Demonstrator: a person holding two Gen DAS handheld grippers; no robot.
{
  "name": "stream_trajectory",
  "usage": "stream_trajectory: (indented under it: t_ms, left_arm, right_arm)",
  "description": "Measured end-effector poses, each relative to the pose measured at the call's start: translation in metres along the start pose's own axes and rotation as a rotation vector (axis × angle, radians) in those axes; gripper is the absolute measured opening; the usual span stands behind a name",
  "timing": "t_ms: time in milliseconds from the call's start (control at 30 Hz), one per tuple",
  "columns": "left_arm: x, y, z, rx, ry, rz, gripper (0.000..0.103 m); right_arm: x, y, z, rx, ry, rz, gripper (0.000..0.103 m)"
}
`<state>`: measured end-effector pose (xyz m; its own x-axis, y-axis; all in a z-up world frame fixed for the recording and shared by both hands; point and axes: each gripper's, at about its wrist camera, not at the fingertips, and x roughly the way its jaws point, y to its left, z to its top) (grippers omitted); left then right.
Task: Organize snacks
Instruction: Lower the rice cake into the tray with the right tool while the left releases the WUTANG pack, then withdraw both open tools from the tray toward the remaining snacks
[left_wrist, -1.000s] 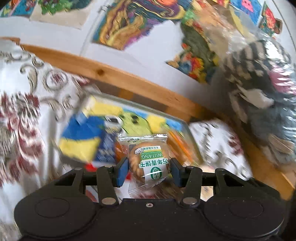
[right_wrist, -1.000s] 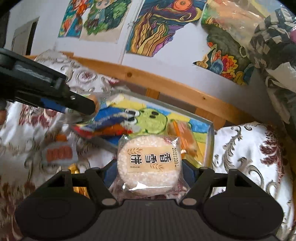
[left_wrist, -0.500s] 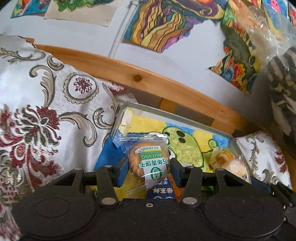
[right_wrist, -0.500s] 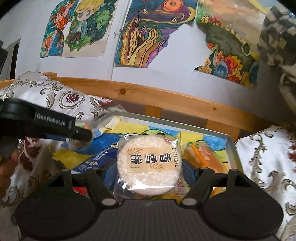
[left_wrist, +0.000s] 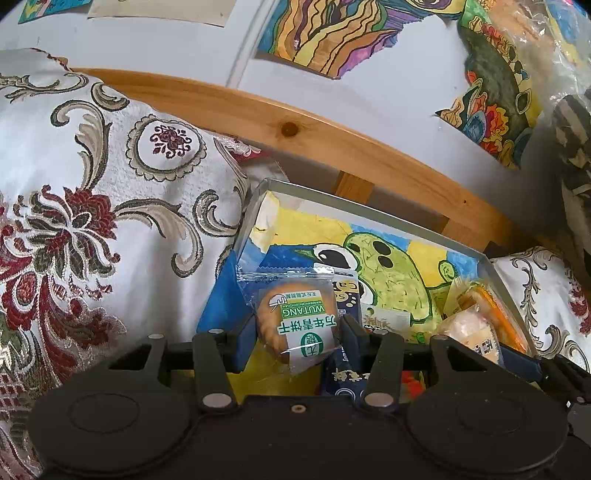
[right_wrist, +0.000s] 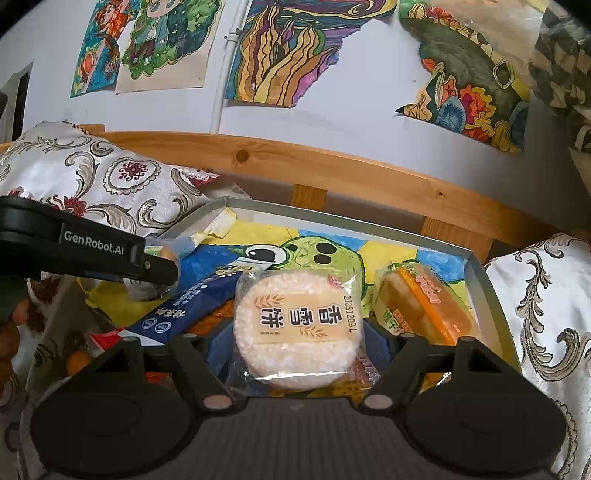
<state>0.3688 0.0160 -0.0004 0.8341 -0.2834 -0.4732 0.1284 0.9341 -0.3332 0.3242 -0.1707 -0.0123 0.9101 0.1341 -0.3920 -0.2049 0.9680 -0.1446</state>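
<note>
Between my left tongs (left_wrist: 297, 334) I grip a small wrapped biscuit (left_wrist: 295, 321) with a green and white label, pinched at both sides and tilted a little. My right tongs (right_wrist: 297, 343) clamp a round rice cracker (right_wrist: 297, 328) in clear wrap, its label facing up at me.

Just under and past both tongs lies the tin tray (right_wrist: 491, 291), its bottom lined with a drawing of a green, big-eyed creature on yellow and blue. Just beyond my left tongs, a dark blue packet (left_wrist: 345, 373) lies in the tray, with more wrapped snacks to its right. In the right wrist view that blue packet (right_wrist: 192, 306) sits to the left of the rice cracker, and an orange-wrapped cake (right_wrist: 421, 306) lies to the right of it, against the tray's right wall. My left tongs (right_wrist: 162, 271) reach in from the left over the tray's left end; the person's fingers (right_wrist: 11, 325) show at the far left edge.

On either side of the tray are brocade cushions (left_wrist: 92, 206) with red flowers and scrolls. Behind the tray runs a wooden rail (right_wrist: 332, 173), and above that a pale wall with bright children's drawings (right_wrist: 288, 51) stuck on it.
</note>
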Motion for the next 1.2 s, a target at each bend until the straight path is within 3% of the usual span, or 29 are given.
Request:
stream_trajectory:
  t_ms: [133,333,667,933,1200]
  left_arm:
    - [-0.002,0.000,0.000,-0.018,0.008,0.016,0.058]
    - [-0.015,-0.005,-0.002,-0.024,-0.002,0.029,0.072]
    - [-0.068,-0.022,0.004,0.000,-0.088,0.035,0.099]
    - [-0.118,-0.039,0.003,0.058,-0.148,0.036,0.102]
    - [-0.163,-0.044,-0.018,0.136,-0.165,0.055,0.102]
  right_arm:
    - [-0.001,0.001,-0.001,-0.006,-0.005,-0.011,0.094]
    - [-0.014,0.000,0.002,0.004,-0.025,-0.022,0.098]
    - [-0.062,-0.011,0.009,0.048,-0.089,-0.049,0.103]
    - [-0.111,-0.013,0.010,0.091,-0.137,-0.057,0.103]
    - [-0.161,-0.009,0.000,0.088,-0.159,-0.050,0.103]
